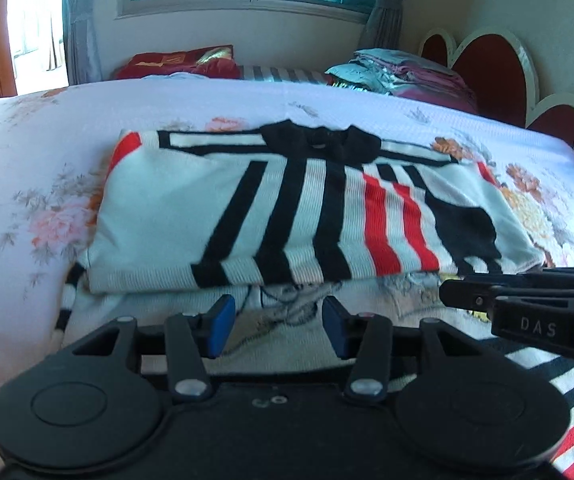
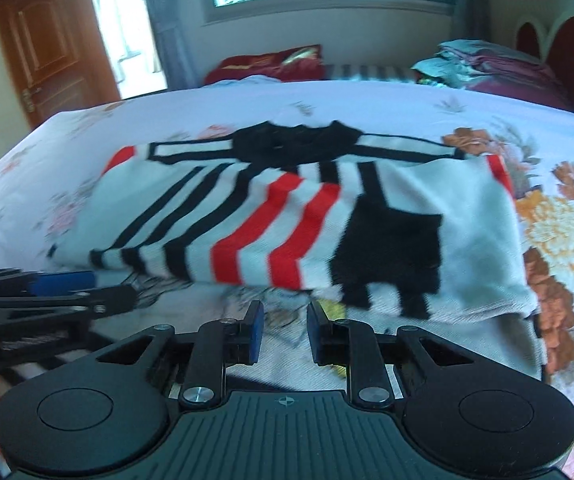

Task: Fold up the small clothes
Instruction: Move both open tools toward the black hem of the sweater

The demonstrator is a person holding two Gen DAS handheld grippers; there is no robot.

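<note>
Sweater [image 1: 287, 208] in white with black and red stripes lies folded on the flowered bed [image 1: 47, 128], its black collar at the far edge. Both tools hover just short of its near fold — the left tool [image 1: 275, 326] partly open, the right tool [image 2: 285, 330] narrower, pads apart — and neither grips any cloth.

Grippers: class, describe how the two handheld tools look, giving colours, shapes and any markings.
Both the left gripper and right gripper are black plastic with two round discs, scissor-like linkages with silver pivots, and blue pads. The right one's side carries the letters DAS; its top is ribbed.
</note>
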